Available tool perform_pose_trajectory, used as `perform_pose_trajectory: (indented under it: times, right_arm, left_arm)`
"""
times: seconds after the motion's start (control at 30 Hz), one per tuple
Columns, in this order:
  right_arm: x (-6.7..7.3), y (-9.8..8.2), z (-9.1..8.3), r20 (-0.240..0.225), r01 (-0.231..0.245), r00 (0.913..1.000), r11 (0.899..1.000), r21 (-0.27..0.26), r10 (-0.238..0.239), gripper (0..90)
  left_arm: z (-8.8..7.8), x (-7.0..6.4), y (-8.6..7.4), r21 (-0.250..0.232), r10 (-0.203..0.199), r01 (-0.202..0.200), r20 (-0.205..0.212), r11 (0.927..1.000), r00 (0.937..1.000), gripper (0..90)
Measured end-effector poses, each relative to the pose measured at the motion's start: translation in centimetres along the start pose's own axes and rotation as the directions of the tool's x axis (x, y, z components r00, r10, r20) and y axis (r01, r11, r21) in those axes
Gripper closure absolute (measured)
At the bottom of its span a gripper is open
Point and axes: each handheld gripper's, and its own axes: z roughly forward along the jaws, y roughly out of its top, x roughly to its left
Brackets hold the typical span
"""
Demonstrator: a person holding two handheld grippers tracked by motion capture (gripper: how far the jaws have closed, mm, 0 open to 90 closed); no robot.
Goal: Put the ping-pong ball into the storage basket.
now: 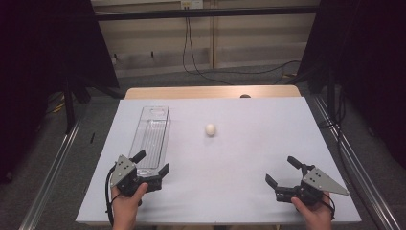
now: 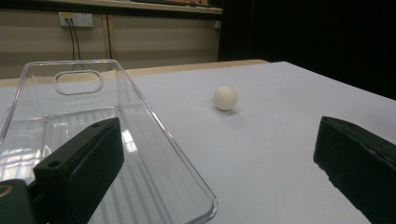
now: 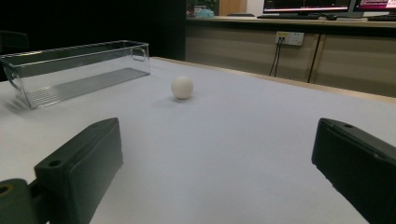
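While your left gripper (image 1: 152,162) sits at the near left of the table (image 1: 249,158), its jaws stand wide apart and hold nothing; one jaw hangs over the near end of the clear plastic bin (image 1: 152,132) and the other is out over the bare white surface just to the bin's right. Your left hand (image 1: 127,203) wraps the gripper's body from below. Your right gripper (image 1: 283,171) is at the near right corner, well apart from the left one, held in your right hand (image 1: 313,213), and its jaws are likewise spread wide with nothing between them. The white egg (image 1: 210,129) lies on the table top toward the middle, beyond both grippers and touched by neither; it rests just to the right of the bin, apart from its wall. In the left gripper view the egg (image 2: 225,98) lies ahead between the jaws, past the bin's long side (image 2: 159,126). In the right gripper view the egg (image 3: 182,87) sits ahead and left of centre, with the bin (image 3: 74,70) standing farther left.
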Motion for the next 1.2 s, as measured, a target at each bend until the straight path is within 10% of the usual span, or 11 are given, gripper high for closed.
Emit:
perform_pose_trajectory:
  times: [1.2]
  right_arm:
    - [0.0,0.1,-0.1,-0.003,0.002,1.0000,1.000,-0.007,-0.002,1.5]
  left_arm:
    - [2.3,-2.2,0.6,-0.001,-0.005,0.005,0.051,1.0000,0.9987,1.5]
